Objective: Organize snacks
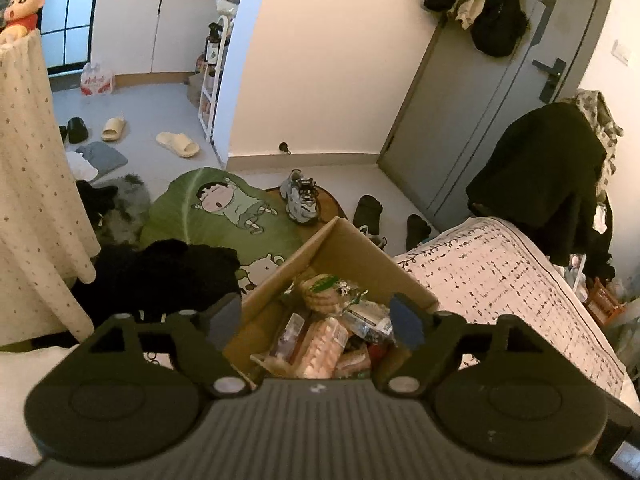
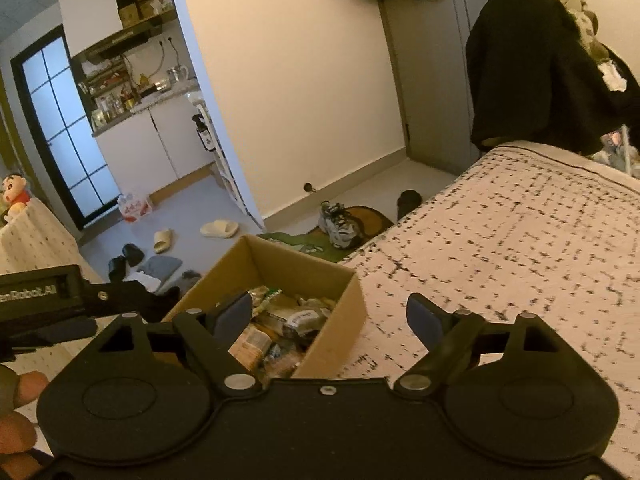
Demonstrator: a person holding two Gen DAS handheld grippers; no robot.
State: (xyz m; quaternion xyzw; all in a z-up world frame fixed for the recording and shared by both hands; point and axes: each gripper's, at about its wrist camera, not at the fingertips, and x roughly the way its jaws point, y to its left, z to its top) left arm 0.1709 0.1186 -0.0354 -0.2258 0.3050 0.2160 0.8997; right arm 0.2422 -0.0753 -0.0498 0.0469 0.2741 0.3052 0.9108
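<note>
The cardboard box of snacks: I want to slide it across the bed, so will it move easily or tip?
The cardboard box looks low and wide, so probably stable. Its snack packets seem light. The patterned bedspread may bunch and drag.

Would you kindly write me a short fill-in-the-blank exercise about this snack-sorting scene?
1. The snacks lie inside a ____ box.
2. The jaws of the left gripper and the right gripper are both ____.
3. The box sits on a patterned bedspread, at its ____ edge in the right wrist view.
4. On the floor near the door lies a grey ____.

Missing words: cardboard; open; left; sneaker
</note>
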